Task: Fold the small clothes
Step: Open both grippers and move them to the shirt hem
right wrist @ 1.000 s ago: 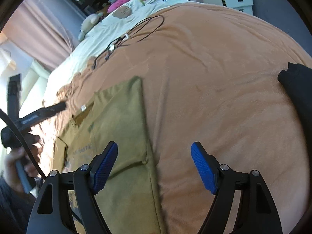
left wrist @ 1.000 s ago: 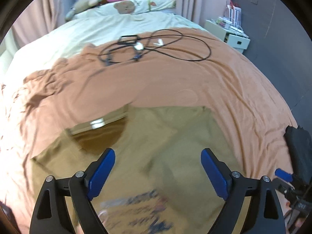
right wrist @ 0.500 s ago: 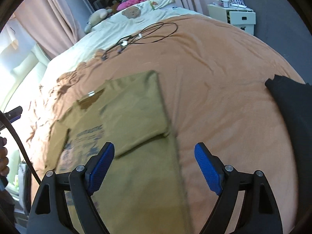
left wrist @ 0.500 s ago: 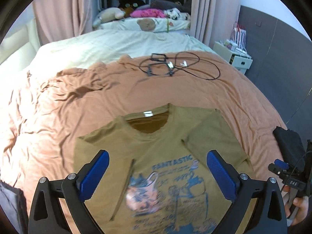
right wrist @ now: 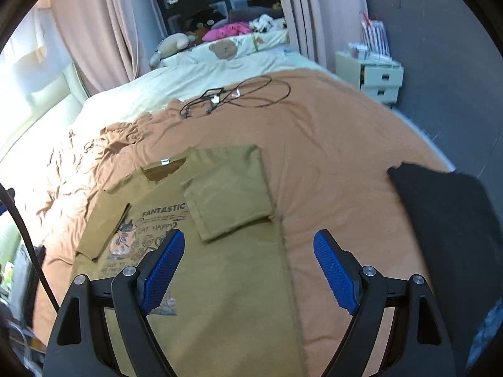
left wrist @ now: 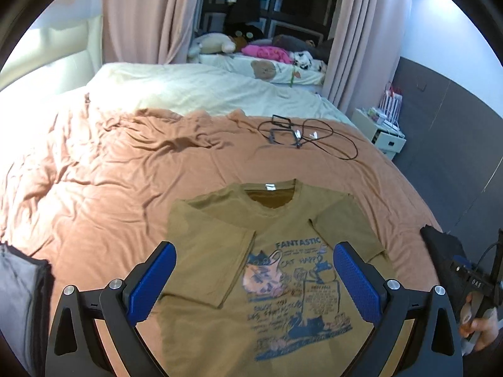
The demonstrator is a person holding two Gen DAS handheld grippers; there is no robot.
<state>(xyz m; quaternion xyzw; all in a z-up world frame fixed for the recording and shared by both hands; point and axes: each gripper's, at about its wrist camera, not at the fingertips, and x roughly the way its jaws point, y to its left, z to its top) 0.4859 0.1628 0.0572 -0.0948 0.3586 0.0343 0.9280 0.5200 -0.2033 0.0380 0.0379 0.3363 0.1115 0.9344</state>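
1. Where the sheet (left wrist: 103, 188) covers the bed, a cable (left wrist: 309, 136) lies beyond the tee (left wrist: 213, 314); a black garment (right wrist: 446, 207) sits to its right, apart.
2. The tee's lower hem is cut off by the frame; its small print is unreadable.
3. Tee lies flat, both sleeves folded in; left gripper (left wrist: 253, 281) and right gripper (right wrist: 246, 267) hover above it, jaws wide, holding nothing; curtains (left wrist: 138, 15) and a nightstand (right wrist: 374, 77) stand behind.
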